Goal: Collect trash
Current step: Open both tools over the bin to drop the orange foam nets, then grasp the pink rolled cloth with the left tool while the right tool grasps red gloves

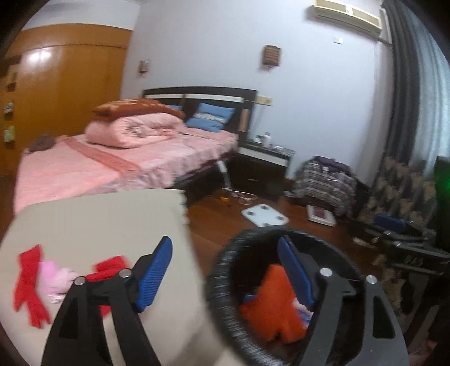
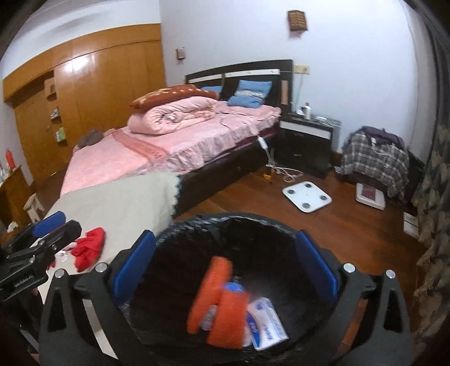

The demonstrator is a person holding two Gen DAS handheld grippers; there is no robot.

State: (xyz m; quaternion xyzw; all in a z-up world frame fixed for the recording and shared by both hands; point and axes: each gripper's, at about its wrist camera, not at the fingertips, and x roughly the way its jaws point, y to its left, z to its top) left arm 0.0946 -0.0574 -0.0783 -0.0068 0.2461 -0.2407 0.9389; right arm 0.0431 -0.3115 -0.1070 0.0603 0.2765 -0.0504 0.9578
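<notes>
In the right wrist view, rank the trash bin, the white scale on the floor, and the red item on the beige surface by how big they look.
1. Trash bin, by far, though it sits nearest the camera.
2. White scale.
3. Red item, close to the scale in apparent size, so that order is unsure.

Glossy wooden wardrobe point(image 2: 92, 84), polished wood floor point(image 2: 351, 225), black plastic-lined bin point(image 2: 225, 222), matt beige cloth point(image 2: 118, 202).

A lived-in home bedroom; a bed point(image 2: 180, 146) with pink bedding and a rolled quilt point(image 2: 174, 115) stands against the wall, a dark nightstand point(image 2: 306, 140) beside it; a wooden wardrobe point(image 2: 92, 93) fills the far side. A scale point(image 2: 306, 195) lies on the wood floor; an air conditioner point(image 1: 347, 15) hangs high.
</notes>
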